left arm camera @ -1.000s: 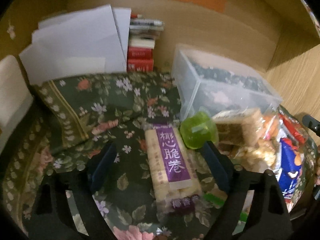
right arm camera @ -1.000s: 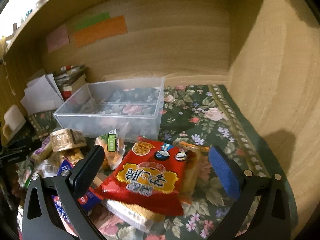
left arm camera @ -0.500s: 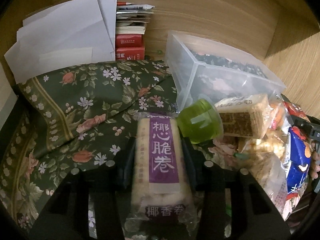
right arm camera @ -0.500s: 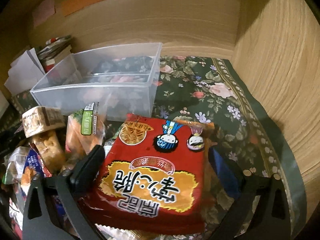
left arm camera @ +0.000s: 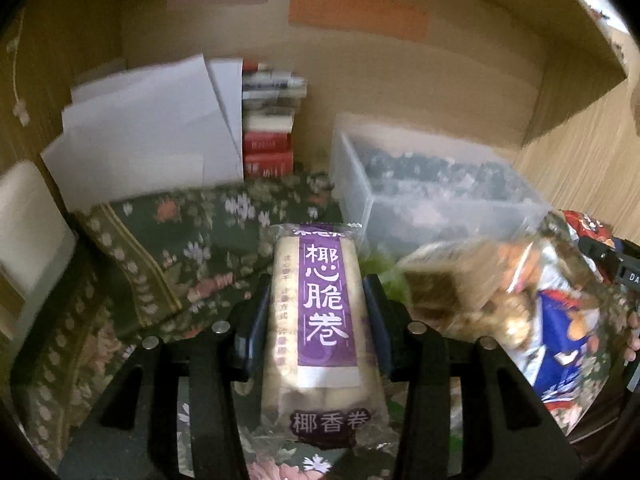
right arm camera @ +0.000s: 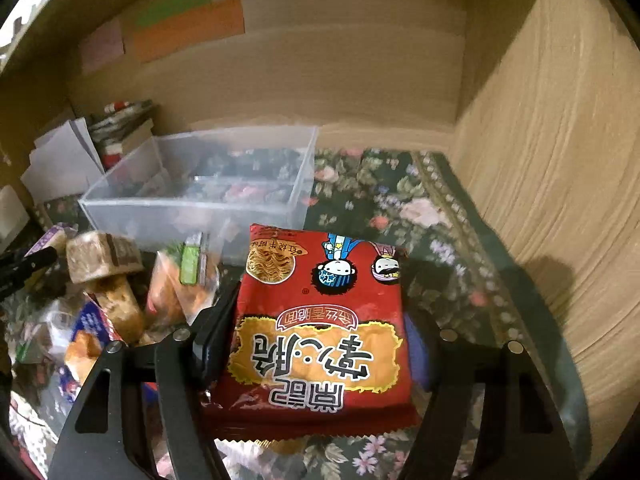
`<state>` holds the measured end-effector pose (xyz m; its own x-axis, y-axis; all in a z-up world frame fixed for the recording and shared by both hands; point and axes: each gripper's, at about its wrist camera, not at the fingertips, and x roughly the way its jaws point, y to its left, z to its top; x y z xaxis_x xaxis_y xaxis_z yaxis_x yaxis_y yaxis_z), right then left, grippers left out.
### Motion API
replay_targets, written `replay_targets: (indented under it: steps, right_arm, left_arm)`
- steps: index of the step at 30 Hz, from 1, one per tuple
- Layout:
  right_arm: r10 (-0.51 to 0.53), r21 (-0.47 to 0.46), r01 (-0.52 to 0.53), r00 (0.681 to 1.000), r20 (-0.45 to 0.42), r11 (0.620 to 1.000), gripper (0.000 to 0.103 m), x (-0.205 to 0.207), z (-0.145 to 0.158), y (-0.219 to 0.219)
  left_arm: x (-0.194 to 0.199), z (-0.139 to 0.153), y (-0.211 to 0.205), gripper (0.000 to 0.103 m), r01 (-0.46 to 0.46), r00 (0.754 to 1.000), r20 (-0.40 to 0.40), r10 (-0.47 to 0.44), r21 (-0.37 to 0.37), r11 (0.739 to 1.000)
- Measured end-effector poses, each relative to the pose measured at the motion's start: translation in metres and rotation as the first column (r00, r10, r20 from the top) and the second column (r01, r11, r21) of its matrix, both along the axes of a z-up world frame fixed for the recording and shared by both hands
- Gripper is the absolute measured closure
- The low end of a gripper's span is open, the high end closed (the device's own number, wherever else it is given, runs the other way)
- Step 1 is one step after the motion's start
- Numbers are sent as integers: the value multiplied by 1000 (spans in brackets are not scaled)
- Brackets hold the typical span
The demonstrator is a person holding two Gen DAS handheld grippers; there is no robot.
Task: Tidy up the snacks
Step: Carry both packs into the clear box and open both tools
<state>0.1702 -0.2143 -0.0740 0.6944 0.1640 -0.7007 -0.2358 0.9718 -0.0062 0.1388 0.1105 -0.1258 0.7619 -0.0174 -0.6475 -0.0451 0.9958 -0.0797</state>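
Purple-labelled clear pack of pale coconut rolls [left arm camera: 325, 332] sits clamped between the pads of my left gripper [left arm camera: 316, 316], above the dark green floral cloth [left arm camera: 168, 240]. My right gripper [right arm camera: 316, 336] is closing its jaws on the red crinkly noodle-snack packet [right arm camera: 320, 332], both pads hard against its sides. Beyond both, the clear plastic bin [right arm camera: 192, 208] stands near the wooden back wall, with loose wrapped snacks [right arm camera: 108, 280] heaped just beside it.

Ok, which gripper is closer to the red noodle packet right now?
Right. The right gripper straddles the red noodle packet, its jaws closing on the packet's sides. The left gripper is off beyond the snack pile, shut on the purple-label roll pack.
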Motion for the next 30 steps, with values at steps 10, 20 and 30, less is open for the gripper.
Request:
replay_targets:
  steps: [10, 20, 30]
  right_arm:
    - [39, 31, -43, 991, 129, 999, 36, 2, 43, 11]
    - [108, 35, -117, 974, 199, 993, 36, 22, 64, 33]
    - [164, 5, -167, 974, 156, 986, 36, 61, 54, 69]
  left_arm:
    - [6, 53, -21, 58, 40, 992, 120, -39, -7, 999]
    - [42, 80, -44, 58, 94, 982, 166, -94, 3, 996]
    - [84, 79, -59, 58, 125, 984, 131, -124, -4, 992]
